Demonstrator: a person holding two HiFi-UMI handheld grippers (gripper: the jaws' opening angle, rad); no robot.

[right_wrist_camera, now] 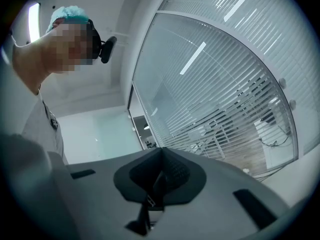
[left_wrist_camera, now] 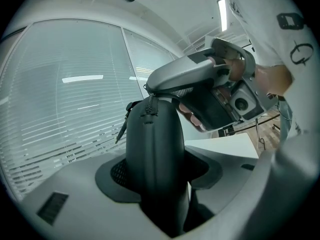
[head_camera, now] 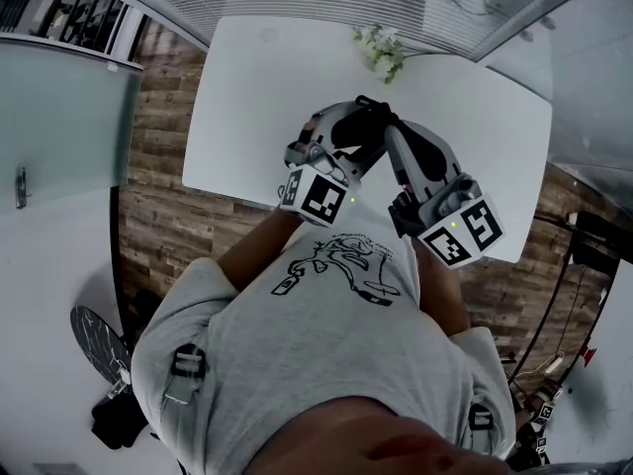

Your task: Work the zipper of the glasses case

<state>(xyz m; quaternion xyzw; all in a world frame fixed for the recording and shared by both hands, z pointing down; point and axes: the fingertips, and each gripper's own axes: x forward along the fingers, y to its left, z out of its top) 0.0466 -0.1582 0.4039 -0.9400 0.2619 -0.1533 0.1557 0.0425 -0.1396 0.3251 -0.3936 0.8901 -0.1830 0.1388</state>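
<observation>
Nearest the head camera is the person's grey T-shirt (head_camera: 316, 334) with a line drawing on its chest; both forearms reach out from it over a white table (head_camera: 247, 117), and the two grippers meet tip to tip above the tabletop.

The left gripper (left_wrist_camera: 159, 171) clamps the black glasses case (left_wrist_camera: 152, 144); the case stands upright between the jaws, its lower end sunk between the pads and its rounded top raised clear of them, held in the air and off the table. The zipper (left_wrist_camera: 148, 109) runs over that top end; a thin dark strap (left_wrist_camera: 121, 129) hangs off the case's left side just below it.

The right gripper (right_wrist_camera: 161, 176) comes in from the upper right of the left gripper view and meets the top of the case; its jaws are pressed narrow together, pinching the small zipper pull (right_wrist_camera: 150, 201) between the pads.

Farther off, a bunch of white flowers (head_camera: 381, 49) lies at the table's far edge; wooden floor (head_camera: 163, 216) shows beside the table; a glass wall with slatted blinds (right_wrist_camera: 225, 84) stands behind.
</observation>
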